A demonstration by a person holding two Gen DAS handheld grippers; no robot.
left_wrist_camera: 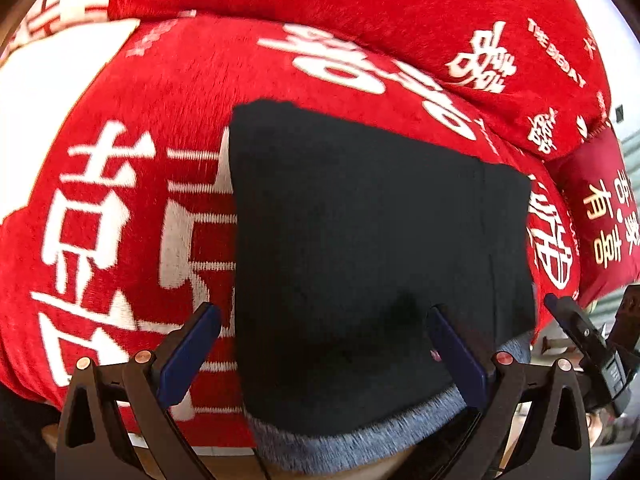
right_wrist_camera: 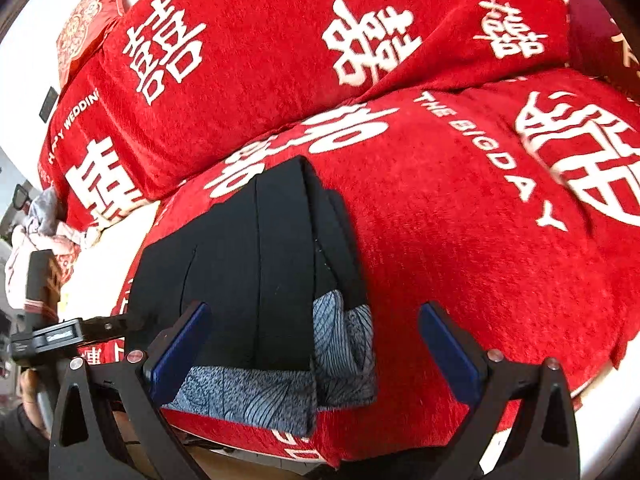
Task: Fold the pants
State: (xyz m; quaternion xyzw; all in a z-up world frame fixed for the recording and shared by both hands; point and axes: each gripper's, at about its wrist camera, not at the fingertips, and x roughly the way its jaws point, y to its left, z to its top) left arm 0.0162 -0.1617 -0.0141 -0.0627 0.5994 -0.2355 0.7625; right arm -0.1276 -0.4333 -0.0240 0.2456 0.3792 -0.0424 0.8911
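Several layers of soft, limp cloth make up the pants (left_wrist_camera: 360, 248), so I judge them light and floppy; I would pinch a thick folded edge near the grey patterned waistband (right_wrist_camera: 256, 396), where the stack holds together. They look black, folded into a neat rectangular bundle, grey lining showing at the near end. They lie on the red blanket (right_wrist_camera: 460, 240) over the bed. My left claw (left_wrist_camera: 324, 356) and right claw (right_wrist_camera: 316, 352) both hang spread wide, gripping nothing.
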